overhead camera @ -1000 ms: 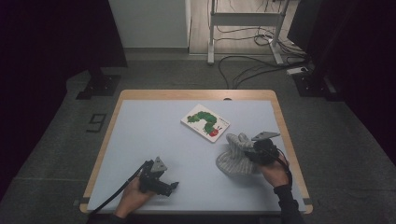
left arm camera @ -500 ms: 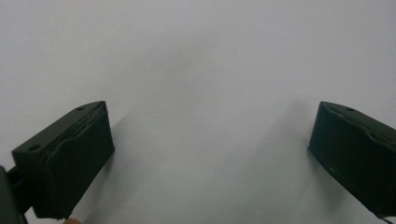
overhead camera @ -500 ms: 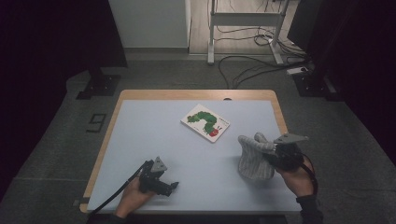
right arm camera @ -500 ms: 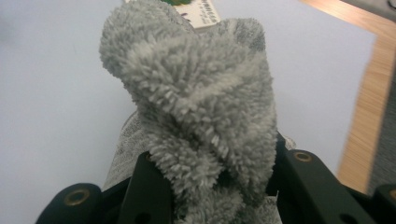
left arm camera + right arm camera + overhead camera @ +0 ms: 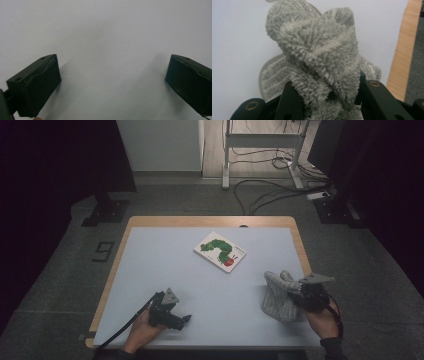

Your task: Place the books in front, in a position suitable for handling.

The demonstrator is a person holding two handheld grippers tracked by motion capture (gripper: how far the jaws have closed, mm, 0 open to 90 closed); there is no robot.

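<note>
Gripping a fluffy grey towel (image 5: 280,296) in my right claw (image 5: 296,296), near the pale desk's (image 5: 150,265) right edge; my left claw (image 5: 184,319) rests open, empty; dark room around.

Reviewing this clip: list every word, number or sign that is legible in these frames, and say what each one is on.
"9": a dark figure lying on the grey floor left of the table; it reads as a 9 from the high view.
Picture book with the green caterpillar: a line of print near its right edge, too small to read.
Grey towel, right gripper and left gripper: no print to be seen.
</note>
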